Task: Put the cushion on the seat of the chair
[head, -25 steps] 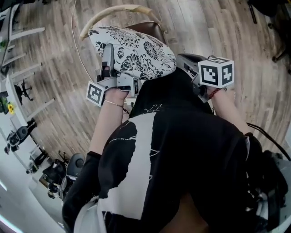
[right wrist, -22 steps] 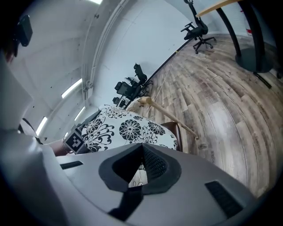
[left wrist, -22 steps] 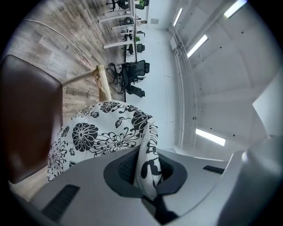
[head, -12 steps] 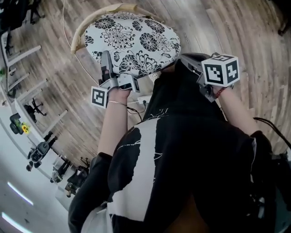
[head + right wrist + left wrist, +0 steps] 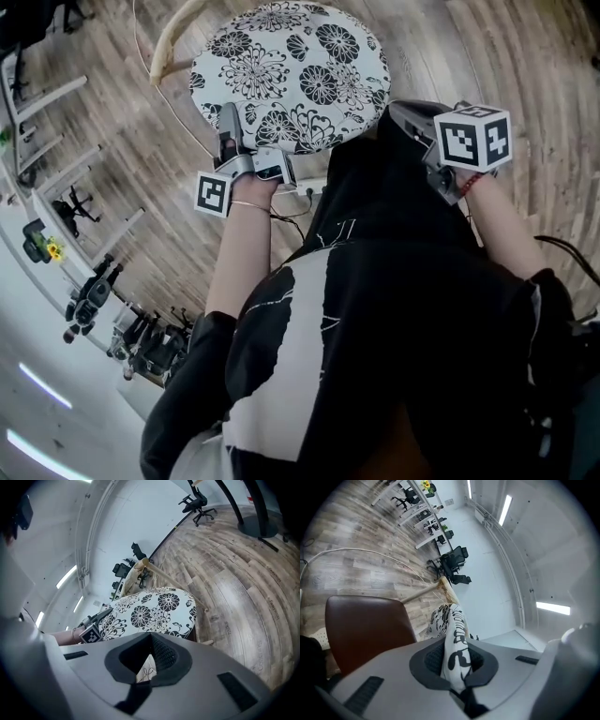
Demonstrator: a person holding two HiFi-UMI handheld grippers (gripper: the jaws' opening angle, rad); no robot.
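**Cushion held over the chair, ready to be set down**

From where I stand, the round flower-print cushion [image 5: 291, 70] is held roughly level between the two grippers, right over the chair. The left gripper [image 5: 457, 667] is pinched tight on the near-left rim, the fabric folded up between its pads. The right gripper [image 5: 147, 665] sits at the near-right rim with its jaws drawn almost together. A sliver of printed fabric shows between them, so I take it to be clamped on the cushion too.

The brown seat [image 5: 365, 630] shows just below the cushion in the left gripper view, with a strip of wooden floor [image 5: 525, 56] visible between them. So I'd say the cushion is not resting yet. The curved wooden back rail [image 5: 173, 42] lies past the cushion's far-left edge.

To do this step well, I would bring both sides down at the same rate so the cushion lands flat and not edge-first. Before letting go, check that its outline covers the seat evenly. From above the seat is hidden entirely, so the gripper views are the better guide. The far edge should settle in front of the back rail, not ride up on it. Open the jaws only once the weight is on the seat, then draw them out sideways so the rim is not dragged along.
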